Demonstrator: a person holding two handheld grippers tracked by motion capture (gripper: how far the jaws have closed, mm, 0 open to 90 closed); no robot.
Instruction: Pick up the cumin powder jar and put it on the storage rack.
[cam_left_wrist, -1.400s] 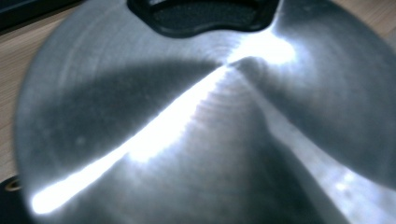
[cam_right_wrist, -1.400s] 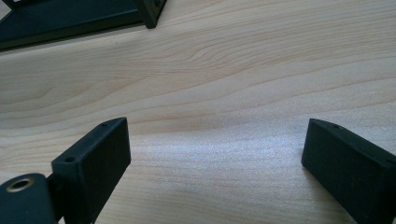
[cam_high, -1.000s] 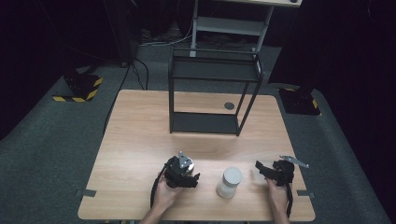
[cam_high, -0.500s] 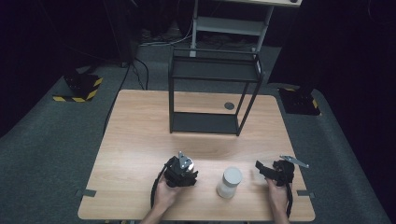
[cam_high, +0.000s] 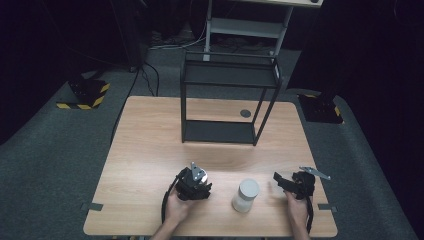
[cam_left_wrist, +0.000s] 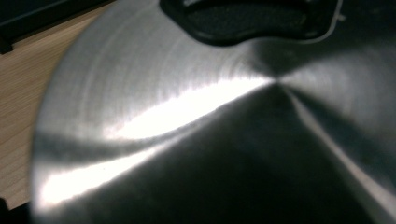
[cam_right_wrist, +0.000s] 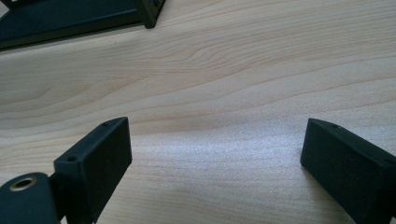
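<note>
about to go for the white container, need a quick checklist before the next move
1. Right tongs open: ok, jaws wide apart with bare wooden table between them.
2. White container upright and free: ok, it stands between the two hands.
3. Left tongs state: cannot tell; their view is blocked by a close, blurred brushed metal surface.
4. Path from right tongs to container: ok, bare wood between.
5. Black metal shelf rack out of the way: ok, at the far side.

I see open tabletop (cam_high: 150, 140) btwn the grippers and the black rack (cam_high: 227, 97); white cylinder (cam_high: 246, 195) blocks the near-edge lane.
</note>
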